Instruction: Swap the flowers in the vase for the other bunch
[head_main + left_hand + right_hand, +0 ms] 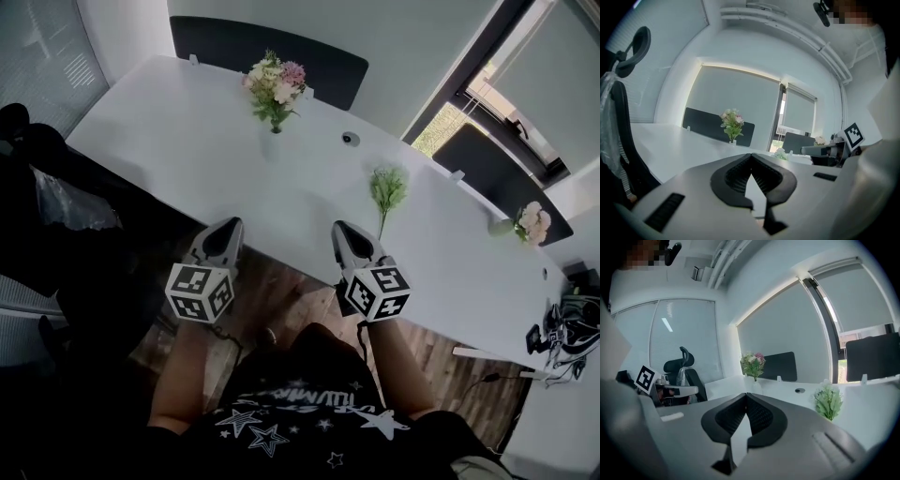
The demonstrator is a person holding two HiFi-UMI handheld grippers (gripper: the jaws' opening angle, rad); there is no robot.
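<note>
Both tools are held level with each other over the near edge of the long white table, pointing across it. The left hand-held gripper has its jaws shut tip to tip with nothing between them. The right hand-held gripper is closed the same way and is also empty.

The flowers, a mixed pink, cream and green bouquet, stand upright in a clear vase near the far edge of the table, in front of a dark panel. They are well apart from both tools, and sit ahead of the gap between the two.

The green bunch lies flat on the table, its leafy head away from the person and its stem pointing back toward them. It is near the right hand-held gripper, just ahead of it and a little to its right, but not touching it. It is much nearer than the vase.

A pale bunch lies far off toward the right end of the table. An office chair stands beyond the left end.
</note>
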